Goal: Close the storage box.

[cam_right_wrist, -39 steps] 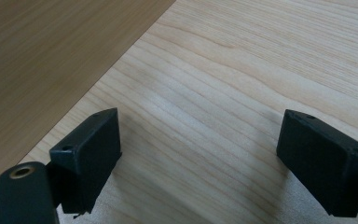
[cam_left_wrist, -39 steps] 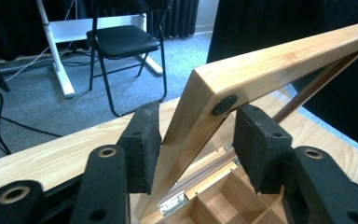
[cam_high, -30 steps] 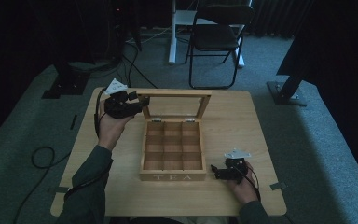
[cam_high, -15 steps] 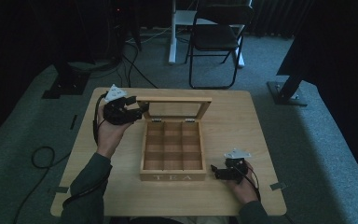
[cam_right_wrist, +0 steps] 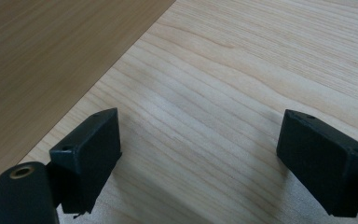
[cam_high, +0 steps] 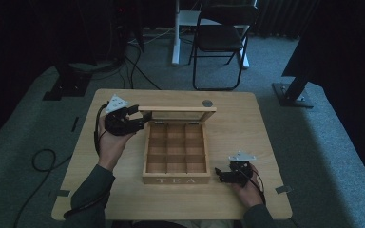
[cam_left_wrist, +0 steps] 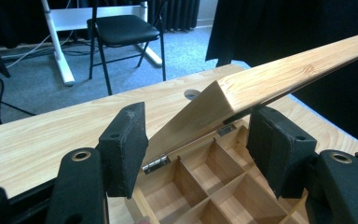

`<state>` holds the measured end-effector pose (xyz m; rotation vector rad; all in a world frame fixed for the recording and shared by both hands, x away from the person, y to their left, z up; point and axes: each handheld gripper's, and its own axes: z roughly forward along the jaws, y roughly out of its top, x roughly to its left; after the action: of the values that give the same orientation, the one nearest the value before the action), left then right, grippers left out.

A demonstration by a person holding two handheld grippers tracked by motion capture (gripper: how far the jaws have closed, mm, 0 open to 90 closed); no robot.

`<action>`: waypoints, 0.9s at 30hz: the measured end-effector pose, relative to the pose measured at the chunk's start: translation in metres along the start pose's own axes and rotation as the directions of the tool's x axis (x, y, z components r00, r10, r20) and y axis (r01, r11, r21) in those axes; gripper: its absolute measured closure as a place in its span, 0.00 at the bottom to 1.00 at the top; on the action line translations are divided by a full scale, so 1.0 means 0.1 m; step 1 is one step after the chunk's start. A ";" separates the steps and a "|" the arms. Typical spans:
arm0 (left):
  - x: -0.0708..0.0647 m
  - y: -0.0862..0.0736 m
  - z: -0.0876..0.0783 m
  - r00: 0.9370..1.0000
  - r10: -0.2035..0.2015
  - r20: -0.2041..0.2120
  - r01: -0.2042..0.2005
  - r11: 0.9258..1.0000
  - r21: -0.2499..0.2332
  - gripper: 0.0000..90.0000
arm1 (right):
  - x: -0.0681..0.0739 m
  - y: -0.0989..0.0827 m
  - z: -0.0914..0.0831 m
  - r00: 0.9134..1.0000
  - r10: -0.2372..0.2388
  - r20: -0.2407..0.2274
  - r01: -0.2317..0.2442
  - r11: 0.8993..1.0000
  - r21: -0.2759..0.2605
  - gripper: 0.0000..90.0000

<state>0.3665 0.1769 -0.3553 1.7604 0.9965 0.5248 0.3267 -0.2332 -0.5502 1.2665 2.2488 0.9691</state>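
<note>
A wooden tea box [cam_high: 176,180] with empty compartments [cam_left_wrist: 205,177] stands mid-table, its glass-paned lid [cam_high: 178,109] raised and leaning forward over it. My left gripper [cam_high: 139,118] is at the lid's left end. Its jaws have just been opening and stand open around the lid's edge [cam_left_wrist: 284,70], with neither pad seen pressing on it; whether the lid rests on a jaw I cannot tell. My right gripper [cam_high: 218,175] lies on the table by the box's front right corner, open, with only bare wood between its jaws [cam_right_wrist: 196,158].
The light wooden table [cam_high: 247,123] has a round grommet [cam_high: 207,103] behind the lid. A black chair [cam_high: 218,38] and a white stand are on the carpet beyond. Cables trail on the floor at left. The box's brown side wall [cam_right_wrist: 51,56] is close to the right gripper.
The lid's top edge has come lower, toward the box, and the left hand has moved down and nearer with it. The right hand has stayed put.
</note>
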 end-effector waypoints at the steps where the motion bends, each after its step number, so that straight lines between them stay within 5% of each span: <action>1: 0.00 -0.01 0.00 1.000 -0.002 0.001 0.002 1.000 0.000 0.43 | 0.00 0.00 0.00 1.000 0.000 0.000 0.000 1.000 0.000 0.15; 27: -0.11 -0.22 -0.07 0.999 -0.027 0.027 0.027 1.000 -0.001 0.43 | 0.00 0.00 0.00 1.000 0.001 0.000 -0.001 1.000 0.000 0.15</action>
<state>0.3467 0.1752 -0.3714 1.7461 0.9992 0.4828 0.3266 -0.2331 -0.5502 1.2674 2.2481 0.9694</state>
